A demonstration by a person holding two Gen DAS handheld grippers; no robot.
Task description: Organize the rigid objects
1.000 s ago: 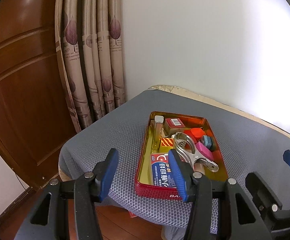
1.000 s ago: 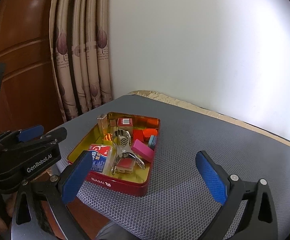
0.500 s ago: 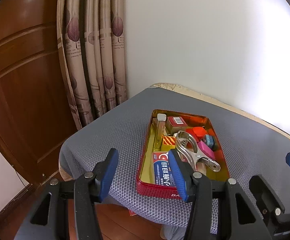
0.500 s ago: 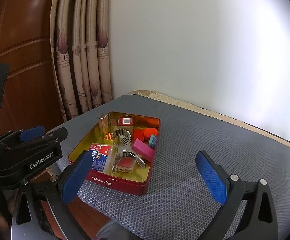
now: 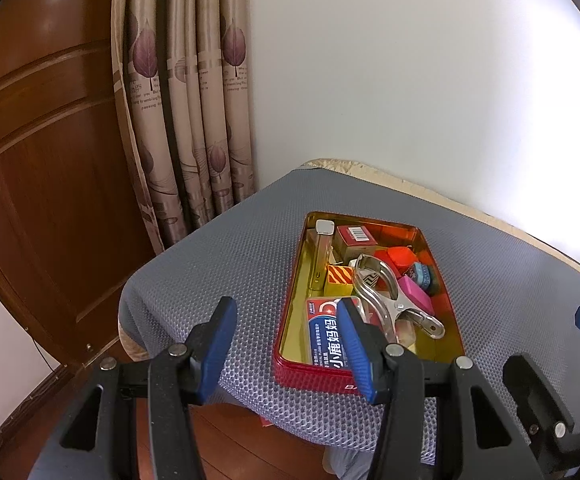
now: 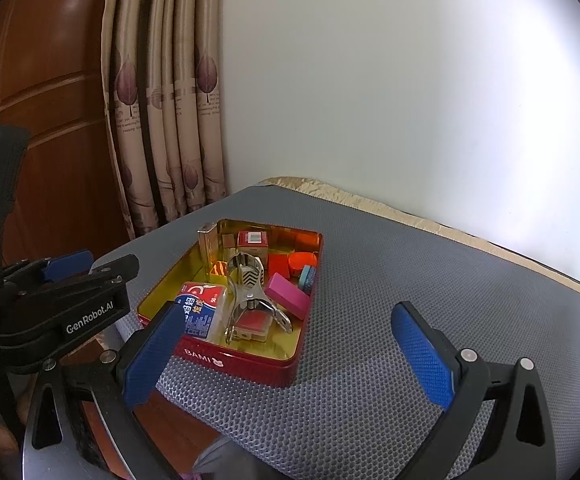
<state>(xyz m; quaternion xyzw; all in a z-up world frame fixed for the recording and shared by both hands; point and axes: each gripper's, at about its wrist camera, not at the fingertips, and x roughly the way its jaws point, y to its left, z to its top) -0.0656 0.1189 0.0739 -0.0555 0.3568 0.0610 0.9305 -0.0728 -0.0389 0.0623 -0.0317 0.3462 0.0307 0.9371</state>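
A: Red tin [image 6: 250, 364], item one: sat on the grey mat [image 6: 409, 280] near its front-left corner, holding a metal clamp [image 6: 250, 296], pink block [image 6: 290, 290], floss box [image 6: 202, 310] and small cartons.

B: Grippers?

A: Left gripper [image 5: 286, 344]: jaws parted, nothing between them, low before the tin's near short end. Right gripper [image 6: 290, 356]: jaws spread wide, empty, the tin ahead and to its left.

B: Axis?

A: Clamp lay lengthwise along the tin, handles toward both grippers. Left looked nearer; judged the likelier to reach.
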